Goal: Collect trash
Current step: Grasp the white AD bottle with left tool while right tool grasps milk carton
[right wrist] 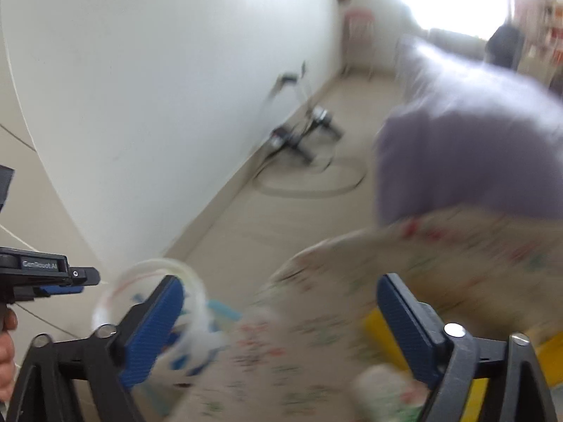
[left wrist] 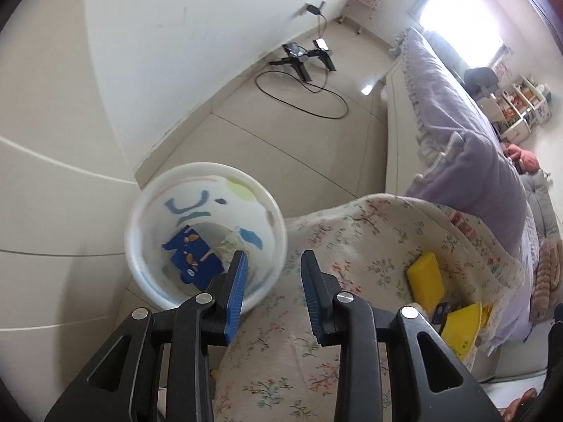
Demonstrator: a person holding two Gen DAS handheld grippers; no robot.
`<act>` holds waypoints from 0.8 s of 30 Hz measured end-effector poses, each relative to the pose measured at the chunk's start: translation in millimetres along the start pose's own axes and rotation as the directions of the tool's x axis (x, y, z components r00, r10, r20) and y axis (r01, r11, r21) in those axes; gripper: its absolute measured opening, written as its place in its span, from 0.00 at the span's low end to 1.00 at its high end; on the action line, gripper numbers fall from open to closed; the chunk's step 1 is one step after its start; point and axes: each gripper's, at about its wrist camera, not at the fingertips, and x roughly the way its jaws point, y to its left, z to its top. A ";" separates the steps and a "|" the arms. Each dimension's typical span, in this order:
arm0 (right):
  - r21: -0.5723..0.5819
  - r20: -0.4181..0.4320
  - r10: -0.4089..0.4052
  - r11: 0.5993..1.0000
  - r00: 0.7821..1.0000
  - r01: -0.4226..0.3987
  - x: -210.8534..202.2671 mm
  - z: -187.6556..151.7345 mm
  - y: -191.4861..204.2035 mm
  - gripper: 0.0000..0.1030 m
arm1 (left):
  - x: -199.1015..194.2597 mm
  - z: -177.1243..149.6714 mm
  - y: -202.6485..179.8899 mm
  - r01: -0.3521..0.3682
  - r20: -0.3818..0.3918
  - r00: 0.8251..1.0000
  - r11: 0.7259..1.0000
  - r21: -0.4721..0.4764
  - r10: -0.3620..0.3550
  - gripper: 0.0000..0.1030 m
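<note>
Spread under both sets of jaws: a floral-printed cream cotton quilt (left wrist: pixel 352 246), draped over a low surface, reaching from below the fingers out to the right.

Left of and ahead of the left gripper (left wrist: pixel 272 263): a round white plastic waste bin with painted colour patches (left wrist: pixel 147 211), mouth up, its near rim just under the left pad. Inside it already: a crumpled blue printed wrapper (left wrist: pixel 191 260) and some pale scraps.

Right of those same jaws, well apart from the bin, lying on the quilt: a flat yellow rectangular sponge-like block (left wrist: pixel 425 277), long axis running roughly away from the camera, and nearer the frame edge a yellow curved plastic piece (left wrist: pixel 461 327) with a small dark packet beside it.

Left gripper: partly open, 2 blue pads apart, nothing between them.

Right gripper (right wrist: pixel 281 313): spread wide, empty; view heavily blurred. Yellow block seen just inside its right finger, bin behind its left finger.

Judged from this: remaining trash to the right of both grippers, bin to the left; right gripper the nearer one for the yellow pieces. Grasp likely best across the block's short side. Exact identity of the small items: cannot tell.
</note>
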 end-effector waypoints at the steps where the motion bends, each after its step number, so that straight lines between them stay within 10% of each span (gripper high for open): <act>1: -0.021 0.047 -0.049 0.999 0.998 0.050 -20.9 3.2 -9.0 1.00 | 1.6 -3.9 -12.8 0.014 -0.008 1.000 1.000 0.020 -0.014 0.35; 5: -0.051 0.100 -0.155 0.986 0.983 0.160 -75.8 12.6 -48.5 1.00 | 14.3 -31.1 -75.2 0.106 -0.069 0.993 0.986 0.128 -0.097 0.48; 14: 0.158 -0.097 -0.231 0.957 0.968 0.245 -105.8 -55.2 -177.5 1.00 | 71.5 -98.0 -158.1 0.187 -0.279 0.952 0.961 0.202 -0.127 0.51; 24: 0.494 -0.409 -0.079 0.818 0.909 0.294 -68.2 -115.9 -279.3 1.00 | 117.3 -110.6 -192.9 0.114 -0.271 0.960 0.985 0.132 -0.075 0.51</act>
